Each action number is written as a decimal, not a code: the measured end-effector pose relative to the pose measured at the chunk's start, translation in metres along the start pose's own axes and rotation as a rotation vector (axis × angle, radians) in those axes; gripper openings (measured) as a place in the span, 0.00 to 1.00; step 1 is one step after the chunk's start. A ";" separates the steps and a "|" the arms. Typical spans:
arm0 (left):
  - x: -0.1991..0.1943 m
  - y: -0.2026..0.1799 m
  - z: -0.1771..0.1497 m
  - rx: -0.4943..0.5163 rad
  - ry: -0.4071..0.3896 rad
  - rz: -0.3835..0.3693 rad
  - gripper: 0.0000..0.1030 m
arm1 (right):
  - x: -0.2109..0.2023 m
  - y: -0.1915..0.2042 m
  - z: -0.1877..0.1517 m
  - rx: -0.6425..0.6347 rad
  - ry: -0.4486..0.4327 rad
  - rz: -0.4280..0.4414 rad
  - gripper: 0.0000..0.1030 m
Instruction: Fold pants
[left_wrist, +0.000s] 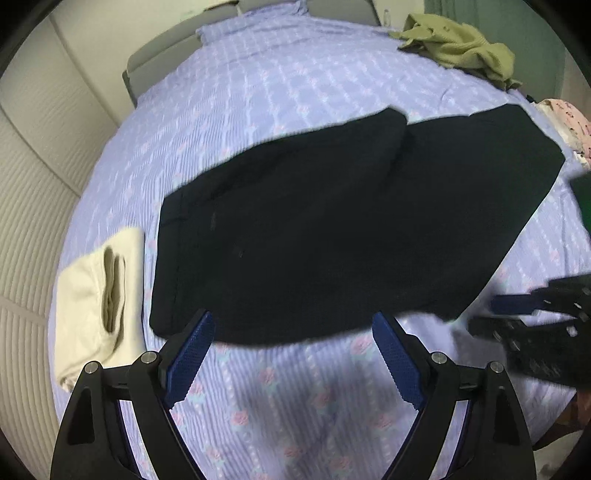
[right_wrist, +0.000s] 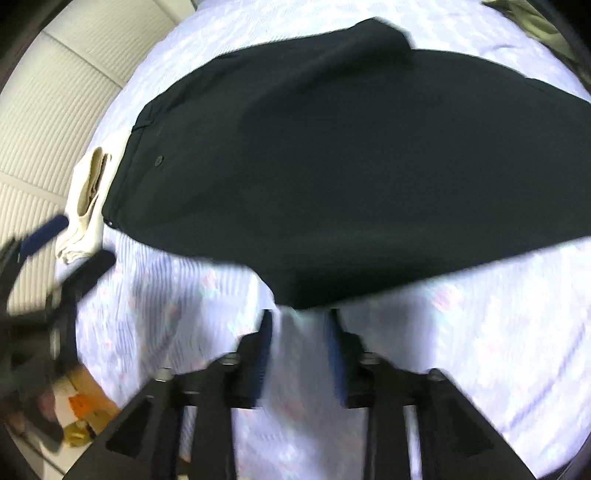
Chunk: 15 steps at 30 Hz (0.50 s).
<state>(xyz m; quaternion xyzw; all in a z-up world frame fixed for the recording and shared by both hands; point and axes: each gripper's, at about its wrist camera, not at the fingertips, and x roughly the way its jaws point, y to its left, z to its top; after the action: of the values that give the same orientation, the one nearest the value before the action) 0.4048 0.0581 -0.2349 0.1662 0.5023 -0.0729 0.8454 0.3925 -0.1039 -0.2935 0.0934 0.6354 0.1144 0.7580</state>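
Note:
Black pants (left_wrist: 332, 229) lie spread flat on a lilac flowered bedspread (left_wrist: 295, 406), waistband to the left, legs running to the right. My left gripper (left_wrist: 293, 325) is open and empty, just short of the pants' near edge. My right gripper (right_wrist: 299, 317) is open with a narrower gap, empty, just before the near edge of the pants (right_wrist: 351, 166). The right gripper also shows blurred at the right of the left wrist view (left_wrist: 517, 314). The left gripper shows blurred at the left of the right wrist view (right_wrist: 70, 240).
A folded cream garment (left_wrist: 99, 299) lies left of the waistband, also in the right wrist view (right_wrist: 88, 199). An olive garment (left_wrist: 458, 44) lies crumpled at the far right of the bed. A pink patterned cloth (left_wrist: 569, 125) sits at the right edge. A ribbed wall (left_wrist: 33, 184) runs along the left.

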 end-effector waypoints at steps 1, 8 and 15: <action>-0.004 -0.005 0.004 0.000 -0.011 -0.001 0.86 | -0.011 -0.009 -0.007 0.003 -0.021 -0.018 0.39; -0.036 -0.072 0.041 -0.061 -0.066 -0.022 0.86 | -0.107 -0.131 -0.024 0.151 -0.192 -0.112 0.54; -0.055 -0.177 0.084 -0.077 -0.126 -0.025 0.87 | -0.186 -0.288 -0.013 0.307 -0.362 -0.211 0.56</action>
<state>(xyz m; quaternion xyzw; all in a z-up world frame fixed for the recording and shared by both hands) 0.3963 -0.1392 -0.1860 0.1223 0.4524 -0.0741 0.8803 0.3648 -0.4336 -0.2036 0.1597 0.5053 -0.0816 0.8441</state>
